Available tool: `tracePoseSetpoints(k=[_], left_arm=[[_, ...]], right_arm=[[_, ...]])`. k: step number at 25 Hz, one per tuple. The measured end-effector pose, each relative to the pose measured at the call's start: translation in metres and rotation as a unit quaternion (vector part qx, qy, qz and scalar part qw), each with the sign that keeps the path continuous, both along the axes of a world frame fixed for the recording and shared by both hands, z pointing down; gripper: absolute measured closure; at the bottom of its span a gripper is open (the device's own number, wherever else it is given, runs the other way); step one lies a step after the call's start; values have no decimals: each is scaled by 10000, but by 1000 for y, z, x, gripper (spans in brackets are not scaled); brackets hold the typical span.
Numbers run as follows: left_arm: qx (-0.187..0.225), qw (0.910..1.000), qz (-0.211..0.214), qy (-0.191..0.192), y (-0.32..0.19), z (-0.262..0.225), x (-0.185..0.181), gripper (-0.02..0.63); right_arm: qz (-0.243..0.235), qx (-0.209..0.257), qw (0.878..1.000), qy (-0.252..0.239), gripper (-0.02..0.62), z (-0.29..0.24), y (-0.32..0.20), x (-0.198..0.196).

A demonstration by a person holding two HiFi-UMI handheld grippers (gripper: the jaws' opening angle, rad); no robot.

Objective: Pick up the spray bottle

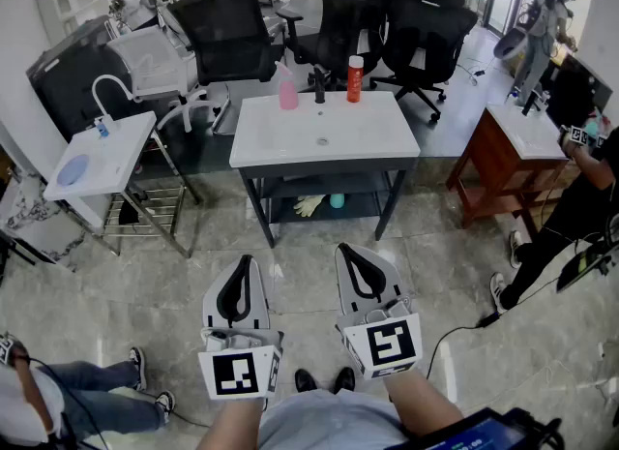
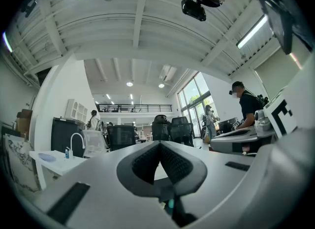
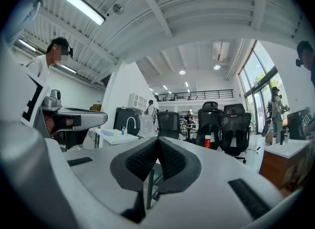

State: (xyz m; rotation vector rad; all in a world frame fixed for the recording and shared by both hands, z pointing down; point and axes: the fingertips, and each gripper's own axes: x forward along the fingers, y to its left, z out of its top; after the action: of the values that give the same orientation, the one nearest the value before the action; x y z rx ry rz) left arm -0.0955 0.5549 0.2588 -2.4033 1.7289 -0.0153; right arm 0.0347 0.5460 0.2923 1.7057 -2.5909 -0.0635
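Observation:
The pink spray bottle (image 1: 288,90) stands upright at the back left of the white sink table (image 1: 377,138), beside a black faucet (image 1: 319,84) and a red bottle (image 1: 355,78). Both grippers are held side by side well short of the table, over the floor, pointing toward it. My left gripper (image 1: 247,260) is shut with nothing between its pads (image 2: 147,161). My right gripper (image 1: 346,249) is shut and empty too, its pads (image 3: 170,159) meeting at the tip. The red bottle (image 3: 207,141) shows far off in the right gripper view; I cannot make out the spray bottle there.
A small white sink stand (image 1: 121,143) is at the left and a wooden vanity (image 1: 503,163) at the right. Black office chairs (image 1: 227,32) stand behind the table. A yellow glove (image 1: 308,206) lies on the lower shelf. People stand at the right (image 1: 571,211) and lower left (image 1: 68,390).

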Motion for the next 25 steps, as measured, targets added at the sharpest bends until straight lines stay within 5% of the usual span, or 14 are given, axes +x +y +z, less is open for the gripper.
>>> tracePoseSetpoints(k=[25], left_arm=[[-263,9992,-299,-67,-26,38,55,591]], right_arm=[[-38,-310,9995,-13,580,38,-29,74]])
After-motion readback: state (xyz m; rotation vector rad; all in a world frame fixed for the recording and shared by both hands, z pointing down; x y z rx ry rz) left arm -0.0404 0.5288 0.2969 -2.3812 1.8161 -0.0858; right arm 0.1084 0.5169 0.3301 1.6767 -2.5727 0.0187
